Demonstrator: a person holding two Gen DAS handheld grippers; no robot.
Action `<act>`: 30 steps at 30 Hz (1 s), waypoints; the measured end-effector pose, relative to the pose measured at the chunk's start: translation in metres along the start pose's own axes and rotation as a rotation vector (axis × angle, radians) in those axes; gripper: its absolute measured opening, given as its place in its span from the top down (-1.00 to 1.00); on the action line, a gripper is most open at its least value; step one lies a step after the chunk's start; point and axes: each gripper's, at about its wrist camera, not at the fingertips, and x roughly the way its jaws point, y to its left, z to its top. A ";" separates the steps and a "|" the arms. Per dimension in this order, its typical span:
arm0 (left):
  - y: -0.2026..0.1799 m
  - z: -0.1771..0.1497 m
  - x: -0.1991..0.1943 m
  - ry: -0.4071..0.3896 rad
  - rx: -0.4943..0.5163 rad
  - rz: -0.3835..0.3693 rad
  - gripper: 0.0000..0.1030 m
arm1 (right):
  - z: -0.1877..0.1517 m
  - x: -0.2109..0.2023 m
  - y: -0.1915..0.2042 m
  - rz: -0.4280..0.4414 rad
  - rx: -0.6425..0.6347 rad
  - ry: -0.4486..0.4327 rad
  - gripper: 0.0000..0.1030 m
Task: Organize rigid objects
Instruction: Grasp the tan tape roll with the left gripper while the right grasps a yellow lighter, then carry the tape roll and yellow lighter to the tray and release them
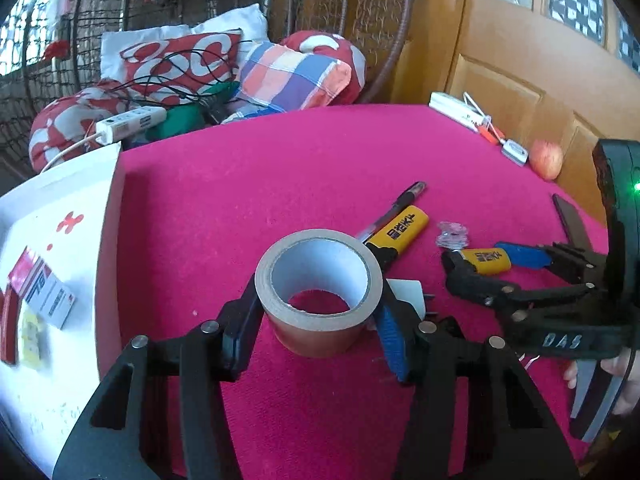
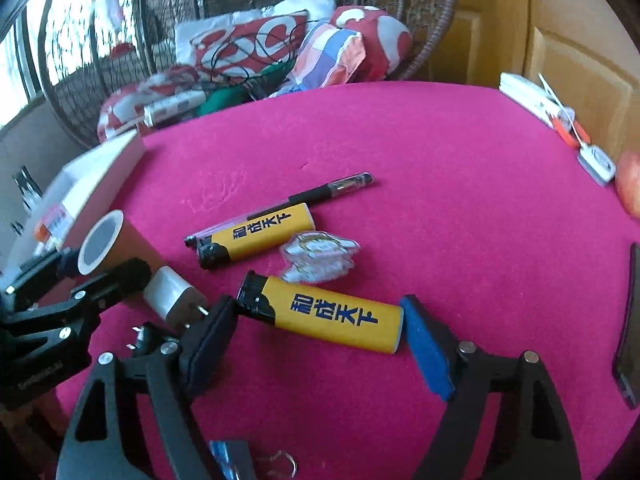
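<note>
A brown tape roll stands on the pink table. My left gripper is shut on it, one pad on each side. It also shows in the right wrist view. My right gripper spans a yellow lighter lengthwise, pads touching both ends. A second yellow lighter, a black pen and a clear charm lie beyond it. A white plug adapter lies between the tape and the lighter.
A white box with packets inside stands at the table's left edge. A dark phone lies at the right edge. An apple, a white box and small items sit at the far right. Cushions and a power strip lie behind the table.
</note>
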 end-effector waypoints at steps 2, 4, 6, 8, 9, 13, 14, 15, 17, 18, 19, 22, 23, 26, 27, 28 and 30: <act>0.001 -0.001 -0.006 -0.013 -0.016 -0.001 -0.02 | 0.000 -0.011 -0.003 0.016 0.015 -0.025 -0.60; 0.002 -0.001 -0.016 -0.038 -0.023 -0.002 -0.02 | 0.000 -0.021 -0.003 0.024 0.020 -0.056 -0.60; 0.001 -0.001 -0.026 -0.062 -0.030 -0.007 -0.02 | 0.002 -0.037 -0.001 0.036 0.021 -0.103 -0.60; 0.001 0.002 -0.041 -0.096 -0.048 -0.023 -0.02 | 0.005 -0.049 0.001 0.049 0.016 -0.148 -0.60; 0.000 0.003 -0.048 -0.112 -0.053 -0.031 -0.02 | 0.006 -0.057 0.003 0.054 0.012 -0.174 -0.60; -0.006 0.011 -0.077 -0.181 -0.044 -0.040 -0.02 | 0.014 -0.087 0.012 0.089 -0.011 -0.274 -0.60; -0.008 0.013 -0.084 -0.198 -0.037 -0.039 -0.02 | 0.016 -0.093 0.016 0.096 -0.016 -0.296 -0.60; -0.011 0.015 -0.091 -0.216 -0.028 -0.037 -0.02 | 0.019 -0.101 0.020 0.104 -0.029 -0.320 -0.60; -0.016 0.019 -0.103 -0.246 -0.009 -0.032 -0.02 | 0.022 -0.109 0.025 0.110 -0.047 -0.344 -0.60; -0.017 0.020 -0.106 -0.250 -0.007 -0.029 -0.02 | 0.023 -0.112 0.028 0.118 -0.057 -0.350 -0.60; -0.018 0.021 -0.110 -0.253 -0.008 -0.032 -0.02 | 0.024 -0.114 0.030 0.124 -0.065 -0.352 -0.60; -0.016 0.020 -0.117 -0.261 -0.016 -0.039 -0.02 | 0.025 -0.118 0.038 0.132 -0.074 -0.362 -0.60; -0.015 0.019 -0.120 -0.265 -0.017 -0.039 -0.02 | 0.025 -0.119 0.039 0.134 -0.076 -0.364 -0.60; -0.010 0.018 -0.124 -0.273 -0.022 -0.032 -0.02 | 0.025 -0.118 0.044 0.147 -0.083 -0.360 -0.60; -0.007 0.018 -0.126 -0.276 -0.028 -0.028 -0.02 | 0.025 -0.117 0.047 0.153 -0.086 -0.357 -0.60; -0.005 0.017 -0.127 -0.278 -0.033 -0.025 -0.02 | 0.026 -0.117 0.050 0.156 -0.089 -0.356 -0.60; -0.001 0.015 -0.130 -0.282 -0.044 -0.022 -0.02 | 0.025 -0.119 0.053 0.160 -0.100 -0.356 -0.60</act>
